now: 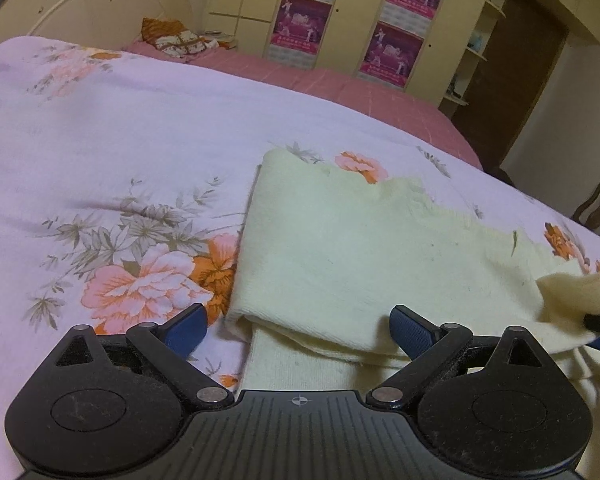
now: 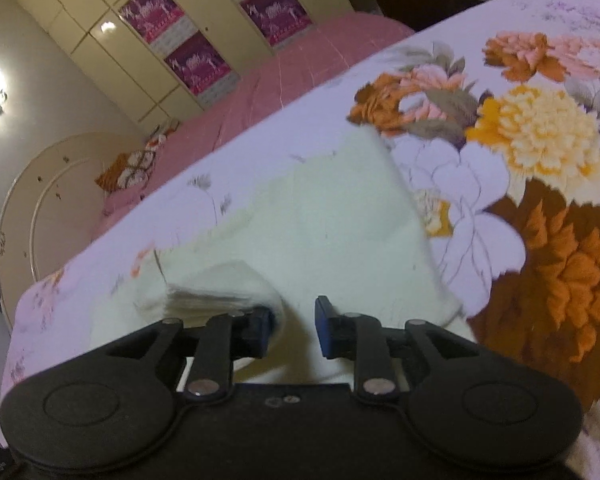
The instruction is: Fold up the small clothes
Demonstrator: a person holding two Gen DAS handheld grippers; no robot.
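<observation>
spread flat on the bed (image 1: 100,128), over a floral sheet (image 1: 140,280), to give a wide, even base for folding: one cream garment (image 1: 340,248), already doubled over, upper layer ending in a soft fold along the near edge, a single lower layer showing beneath it. lay in the near right part of the floral sheet, its far edge uneven.

left hand-held gripper (image 1: 298,326): held low over the near fold, jaws spread wide, one blue pad to each side of the folded edge, nothing between them pressed. probably positioned this way to straddle the fold before a pinch, or kept clear after a release; not determinable which.

right hand-held gripper (image 2: 293,330): jaws part open with a clear gap, no cloth clamped between the pads. a raised flap of the cream garment lay against the outer side of its left finger (image 2: 260,330), bunched and blurred, seen in the left wrist view as a lifted corner at the right edge. judged to be a corner let go or only nudged, not gripped.

fold judged partly done; the raised corner not yet flat. risk noted: loose knit likely to slump or spring back unless laid down squarely.

pillow (image 1: 176,38) and wardrobe (image 1: 340,12) stood well apart, beyond the working area.
</observation>
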